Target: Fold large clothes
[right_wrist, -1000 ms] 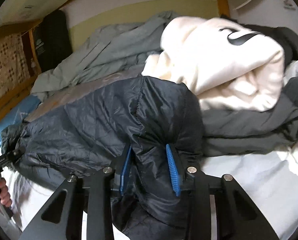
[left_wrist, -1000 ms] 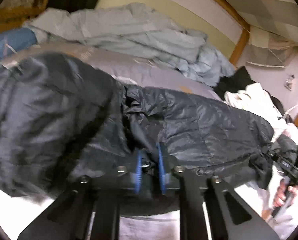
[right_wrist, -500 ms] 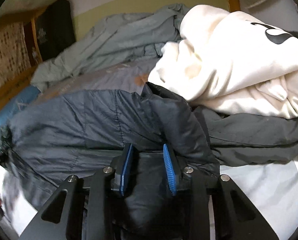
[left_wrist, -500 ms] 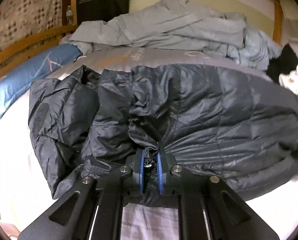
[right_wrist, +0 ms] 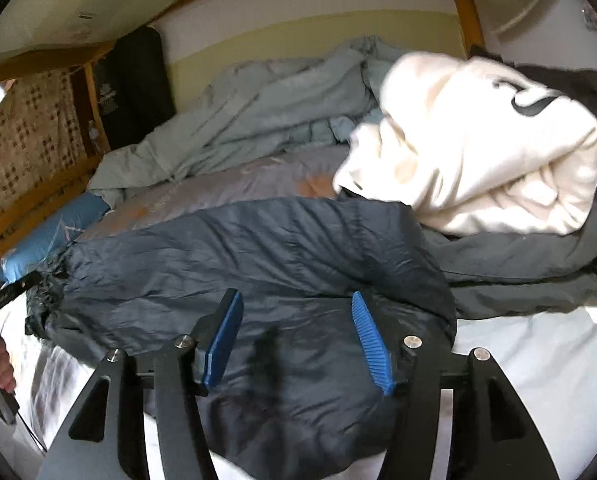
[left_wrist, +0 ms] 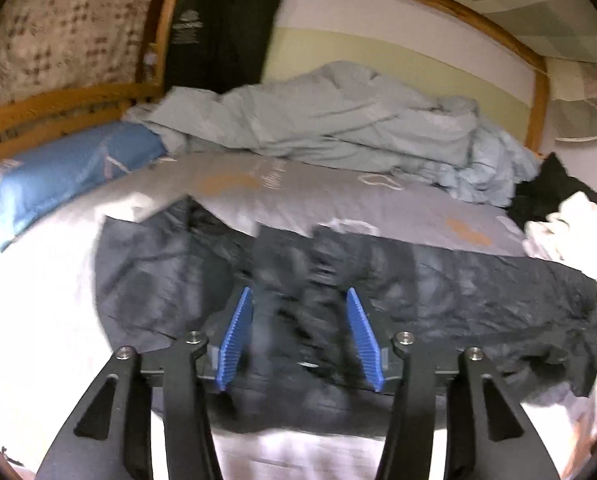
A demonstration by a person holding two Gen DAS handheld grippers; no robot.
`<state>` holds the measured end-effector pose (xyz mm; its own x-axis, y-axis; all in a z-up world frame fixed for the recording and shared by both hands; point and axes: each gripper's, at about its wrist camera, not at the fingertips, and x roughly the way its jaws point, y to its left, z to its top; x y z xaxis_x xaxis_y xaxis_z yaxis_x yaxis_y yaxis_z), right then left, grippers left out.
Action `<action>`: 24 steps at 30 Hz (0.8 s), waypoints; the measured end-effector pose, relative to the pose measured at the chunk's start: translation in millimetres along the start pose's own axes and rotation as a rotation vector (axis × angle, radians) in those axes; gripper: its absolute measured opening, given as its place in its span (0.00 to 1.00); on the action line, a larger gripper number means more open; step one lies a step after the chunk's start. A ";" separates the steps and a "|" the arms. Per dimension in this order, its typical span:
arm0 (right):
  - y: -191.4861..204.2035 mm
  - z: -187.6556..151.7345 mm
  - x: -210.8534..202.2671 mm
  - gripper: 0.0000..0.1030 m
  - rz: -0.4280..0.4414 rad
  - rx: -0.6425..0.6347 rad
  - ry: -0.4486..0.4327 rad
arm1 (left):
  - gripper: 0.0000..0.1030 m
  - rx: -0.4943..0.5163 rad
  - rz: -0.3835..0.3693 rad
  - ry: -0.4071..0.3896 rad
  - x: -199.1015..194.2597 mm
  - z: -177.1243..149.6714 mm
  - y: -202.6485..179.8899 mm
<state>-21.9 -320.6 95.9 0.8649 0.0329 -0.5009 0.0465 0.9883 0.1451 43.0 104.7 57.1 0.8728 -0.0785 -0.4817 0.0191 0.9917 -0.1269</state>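
Observation:
A dark navy puffer jacket (left_wrist: 438, 296) lies spread across the bed's near edge; it also shows in the right wrist view (right_wrist: 258, 256). My left gripper (left_wrist: 300, 304) is open just above the jacket's left part, its blue pads apart with loose fabric between them. My right gripper (right_wrist: 296, 308) is open above the jacket's right end, holding nothing. The left gripper's tip (right_wrist: 14, 292) shows at the jacket's far left end in the right wrist view.
A white sheet (right_wrist: 518, 360) covers the near bed. A cream hoodie (right_wrist: 478, 152) lies on a dark grey garment (right_wrist: 538, 264) to the right. A pale blue duvet (left_wrist: 338, 124), a grey cover (left_wrist: 338, 196) and a blue pillow (left_wrist: 58, 176) lie behind. A wooden bed frame (left_wrist: 50, 108) lies beyond.
Both grippers have opened and let go of the jacket. The jacket has dropped flat onto the bed. Both grippers have drawn back a little.

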 end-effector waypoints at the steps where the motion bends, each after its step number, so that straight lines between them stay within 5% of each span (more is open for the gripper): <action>1: 4.8 -0.3 -3.3 0.66 0.005 -0.012 -0.011 | 0.57 -0.012 0.022 -0.003 0.4 3.8 7.6; 8: 16.0 -1.8 -4.3 0.71 0.021 -0.039 -0.016 | 0.65 -0.267 0.148 0.080 14.4 27.6 110.6; 11: 6.2 -3.1 -1.9 0.71 0.024 -0.001 0.009 | 0.65 -0.430 0.068 0.185 43.1 12.9 154.1; 14: -1.4 -2.9 0.0 0.71 0.030 0.033 0.020 | 0.64 -0.624 -0.101 0.238 66.1 -10.1 176.0; 17: -3.2 -1.8 -1.1 0.71 0.027 0.040 0.014 | 0.63 -0.637 -0.108 0.258 79.7 -16.3 172.7; 18: -3.5 -2.3 -1.3 0.71 0.025 0.040 0.014 | 0.56 -0.630 -0.111 0.258 81.9 -17.6 168.8; 19: -4.0 -2.5 -0.6 0.71 0.027 0.040 0.019 | 0.31 -0.616 -0.113 0.251 81.7 -17.8 163.7; 20: -4.0 -3.4 1.1 0.71 0.030 0.038 0.028 | 0.17 -0.597 -0.109 0.233 79.1 -16.3 158.0; 24: -2.1 -5.7 6.9 0.71 0.017 0.018 0.051 | 0.08 -0.500 -0.089 0.038 39.8 2.7 130.3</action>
<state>-18.9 -321.6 87.2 0.8393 0.0579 -0.5406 0.0410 0.9847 0.1691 81.5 231.1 23.7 0.8599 -0.1733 -0.4802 -0.1511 0.8121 -0.5637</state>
